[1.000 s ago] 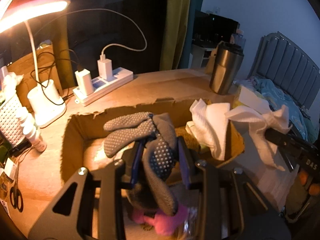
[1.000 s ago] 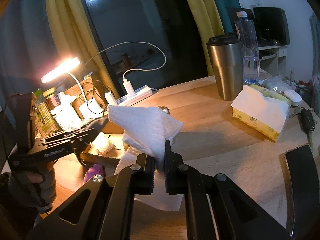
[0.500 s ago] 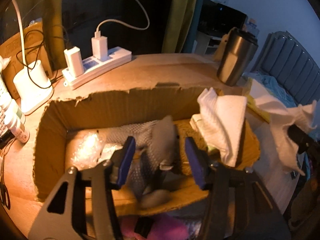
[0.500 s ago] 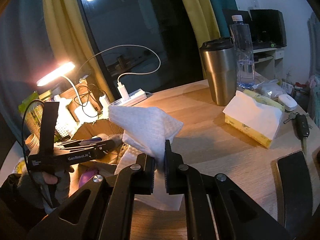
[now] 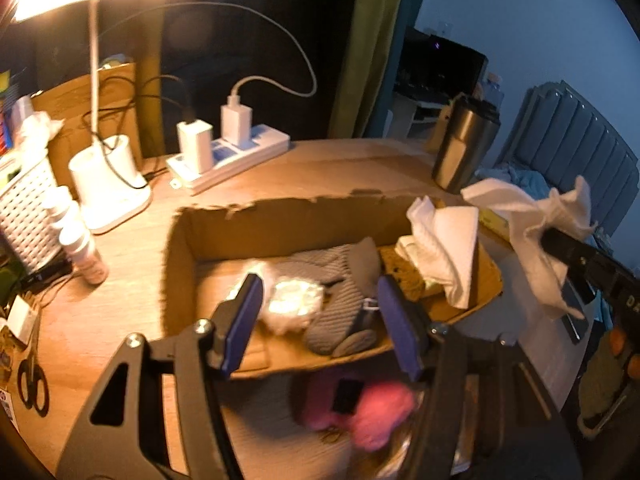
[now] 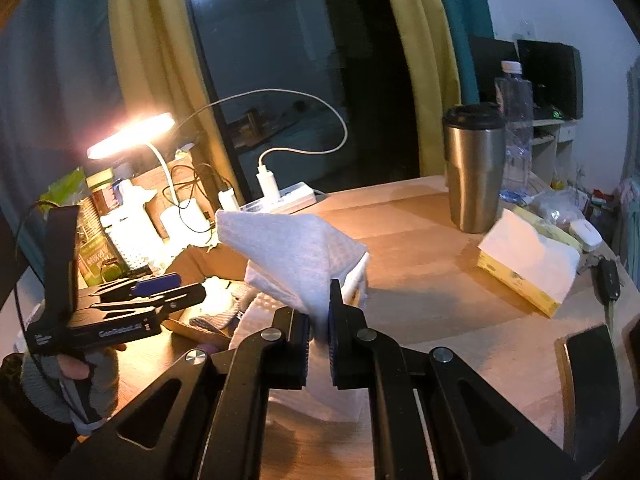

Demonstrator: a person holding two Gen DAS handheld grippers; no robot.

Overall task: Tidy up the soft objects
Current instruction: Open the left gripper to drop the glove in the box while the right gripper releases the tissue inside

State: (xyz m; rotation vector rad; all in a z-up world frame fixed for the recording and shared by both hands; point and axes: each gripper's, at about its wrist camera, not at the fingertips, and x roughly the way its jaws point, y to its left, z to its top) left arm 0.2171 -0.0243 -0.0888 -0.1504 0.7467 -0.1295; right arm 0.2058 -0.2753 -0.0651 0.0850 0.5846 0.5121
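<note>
An open cardboard box (image 5: 276, 224) sits on the wooden table. Grey dotted gloves (image 5: 340, 300) lie inside it beside crumpled plastic wrap (image 5: 294, 304), a sponge (image 5: 402, 270) and a white cloth (image 5: 448, 240) draped over its right rim. My left gripper (image 5: 318, 324) is open and empty just above the box's near edge. A pink plush item (image 5: 368, 412) lies below it, outside the box. My right gripper (image 6: 318, 312) is shut on a white cloth (image 6: 292, 256), held up to the right of the box; that cloth also shows in the left wrist view (image 5: 536, 216).
A lit desk lamp (image 5: 104, 176), a power strip with chargers (image 5: 224, 156), a white basket (image 5: 24, 216) and scissors (image 5: 32, 384) stand left of the box. A steel tumbler (image 6: 474, 168), water bottle (image 6: 516, 132), tissue box (image 6: 528, 260), car key (image 6: 608, 280) and phone (image 6: 588, 384) are on the right.
My left gripper opened and let the grey gloves drop into the box, then drew back a little. My right gripper kept holding the white cloth up.
</note>
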